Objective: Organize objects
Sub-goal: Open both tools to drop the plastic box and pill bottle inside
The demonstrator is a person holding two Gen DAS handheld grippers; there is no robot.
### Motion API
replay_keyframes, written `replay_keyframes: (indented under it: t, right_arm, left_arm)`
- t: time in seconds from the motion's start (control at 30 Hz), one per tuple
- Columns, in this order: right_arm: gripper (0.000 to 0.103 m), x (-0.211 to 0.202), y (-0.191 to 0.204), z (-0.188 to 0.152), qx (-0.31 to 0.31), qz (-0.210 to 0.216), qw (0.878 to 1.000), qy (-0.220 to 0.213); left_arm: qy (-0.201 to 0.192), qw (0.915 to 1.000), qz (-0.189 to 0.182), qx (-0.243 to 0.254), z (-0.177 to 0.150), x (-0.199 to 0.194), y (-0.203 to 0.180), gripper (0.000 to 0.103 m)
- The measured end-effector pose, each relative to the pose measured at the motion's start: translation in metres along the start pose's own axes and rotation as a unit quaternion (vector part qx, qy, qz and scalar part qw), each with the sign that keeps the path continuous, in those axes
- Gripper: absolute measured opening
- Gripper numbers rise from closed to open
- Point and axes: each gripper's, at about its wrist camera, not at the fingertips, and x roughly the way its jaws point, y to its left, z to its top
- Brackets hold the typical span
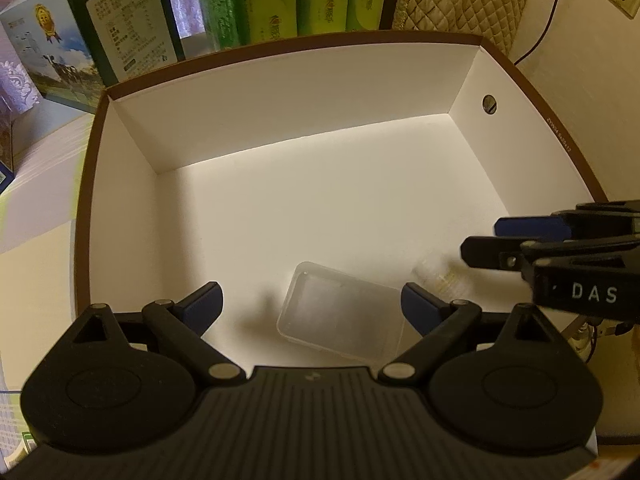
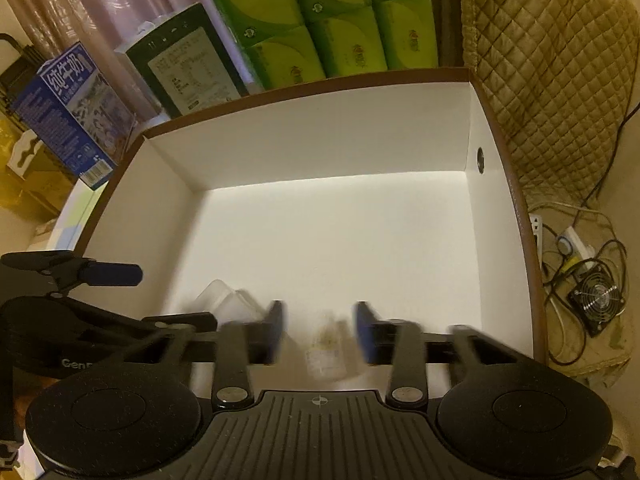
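Observation:
A large white box with a brown rim fills both views. On its floor, near the front, lies a clear plastic container. My left gripper hovers over it, open, with its blue fingertips wide on either side and not touching it. A small clear bottle lies on the box floor to the right of the container. My right gripper is blurred and stands open around the bottle, with a gap on each side. It also shows from the side as the right gripper in the left wrist view.
Behind the box stand green tissue packs, a dark carton and a blue milk carton. A quilted beige cover is at the right, with cables and a small fan on the floor below it.

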Motion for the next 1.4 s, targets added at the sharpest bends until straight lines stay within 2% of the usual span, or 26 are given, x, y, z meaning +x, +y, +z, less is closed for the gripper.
replay_keyframes:
  t: [0.07,0.17,0.67,1.0,1.4]
  right_arm:
    - [0.052,-0.004,0.0,0.0,0.0,-0.003,1.0,-0.009]
    - [0.055,-0.009,-0.003,0.001,0.008,-0.002,1.0,-0.017]
    - [0.058,-0.046,-0.001,-0.016,0.002,-0.001,0.999,-0.043]
    - [0.058,-0.083,0.027,-0.041,0.006,-0.004,0.997,-0.074]
    - [0.059,-0.132,0.073,-0.085,0.03,-0.02,0.993,-0.111]
  left_arm:
    - [-0.002,1.0,0.002,-0.002,-0.001,-0.003,0.001,0.095]
    - [-0.006,1.0,0.003,-0.004,-0.003,-0.007,0.001,0.095]
    - [-0.033,0.9993,0.008,-0.016,-0.017,-0.045,0.002,0.095]
    - [-0.06,0.9979,0.004,-0.026,-0.044,-0.089,0.009,0.095]
    - [-0.094,0.9953,-0.021,-0.01,-0.082,-0.141,0.025,0.095]
